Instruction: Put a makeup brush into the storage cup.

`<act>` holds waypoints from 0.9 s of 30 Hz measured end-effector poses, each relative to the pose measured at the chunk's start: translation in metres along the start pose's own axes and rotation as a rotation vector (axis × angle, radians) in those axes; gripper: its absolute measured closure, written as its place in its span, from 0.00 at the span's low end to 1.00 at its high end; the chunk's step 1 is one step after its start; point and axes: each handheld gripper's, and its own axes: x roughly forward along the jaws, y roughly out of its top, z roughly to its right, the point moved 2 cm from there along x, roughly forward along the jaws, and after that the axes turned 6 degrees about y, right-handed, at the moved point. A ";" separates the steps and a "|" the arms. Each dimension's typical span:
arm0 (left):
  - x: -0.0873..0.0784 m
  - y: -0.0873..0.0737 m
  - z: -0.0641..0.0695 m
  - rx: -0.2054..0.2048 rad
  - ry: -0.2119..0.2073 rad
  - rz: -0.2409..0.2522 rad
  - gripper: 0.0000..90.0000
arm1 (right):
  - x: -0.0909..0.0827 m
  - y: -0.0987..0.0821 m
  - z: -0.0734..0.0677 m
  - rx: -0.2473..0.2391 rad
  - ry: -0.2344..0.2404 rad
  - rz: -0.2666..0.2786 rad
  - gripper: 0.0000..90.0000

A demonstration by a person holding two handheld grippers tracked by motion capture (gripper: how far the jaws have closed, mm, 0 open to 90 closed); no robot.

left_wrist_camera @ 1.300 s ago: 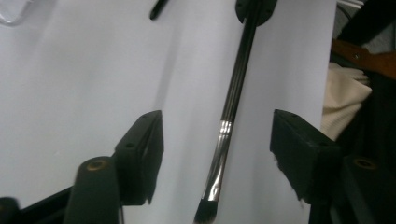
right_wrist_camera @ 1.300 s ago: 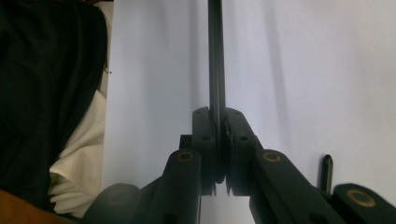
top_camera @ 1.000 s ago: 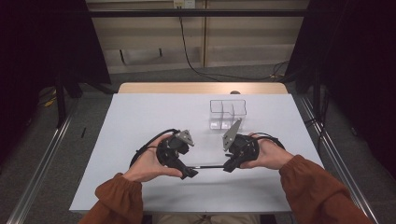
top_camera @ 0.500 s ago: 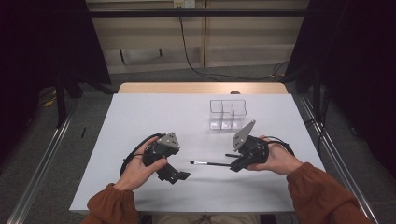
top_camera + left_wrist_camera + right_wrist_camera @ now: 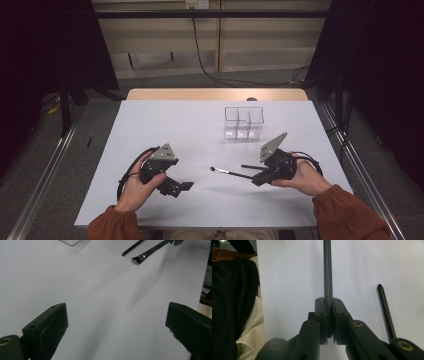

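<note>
So here we've got the right gripper [image 5: 256, 176] clamped tight on a thin dark brush [image 5: 231, 173], and in the right gripper view you can see the handle [image 5: 327, 270] pinched right between the two pads and running straight out ahead of them. The bristle end [image 5: 213, 169] sticks out past the fingertips toward our left gripper [image 5: 181, 187], hanging just over the white table [image 5: 165, 120] as far as we can tell. A second dark stick [image 5: 250, 167] lies just beside the right gripper's fingers, on their far side in the high view; in the right gripper view it [image 5: 385, 310] runs alongside the held handle, apart from it. Our left gripper's jaws have just been opening and now stand spread wide with nothing between them, just bare table. From the left gripper view the brush tip [image 5: 136, 261] sits well ahead of the fingers, up and to the right, not touching them. A clear divided box [image 5: 244, 121] stands farther out, beyond the right gripper's fingers and well apart from both.
</note>
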 end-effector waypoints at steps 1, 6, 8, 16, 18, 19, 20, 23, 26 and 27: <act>-0.001 -0.001 -0.001 -0.005 0.003 0.006 0.05 | 0.001 -0.001 -0.002 -0.004 0.003 0.011 0.94; -0.004 -0.006 0.000 -0.016 0.002 0.015 0.05 | 0.004 -0.006 -0.006 0.012 -0.008 0.058 0.94; -0.005 -0.008 0.000 -0.018 0.007 0.021 0.05 | 0.005 -0.007 -0.005 0.025 -0.009 0.093 0.94; -0.002 -0.014 -0.001 -0.030 0.014 0.025 0.05 | 0.017 -0.011 -0.004 0.073 -0.007 0.226 0.94; -0.001 -0.015 -0.001 -0.035 0.005 0.019 0.05 | 0.018 -0.011 -0.006 0.073 -0.001 0.255 0.94; -0.001 -0.016 -0.001 -0.033 0.008 0.019 0.05 | 0.018 -0.011 -0.006 0.075 0.007 0.275 0.94; 0.000 -0.016 0.000 -0.037 0.009 0.020 0.05 | 0.019 -0.011 -0.007 0.078 0.006 0.284 0.94; 0.000 -0.018 0.000 -0.042 0.006 0.024 0.05 | 0.020 -0.012 -0.005 0.099 0.020 0.323 0.94; 0.000 -0.018 0.000 -0.040 0.007 0.025 0.05 | 0.021 -0.014 -0.004 0.107 0.015 0.344 0.94; 0.000 -0.018 0.000 -0.040 0.007 0.025 0.05 | 0.020 -0.014 -0.005 0.107 0.010 0.357 0.94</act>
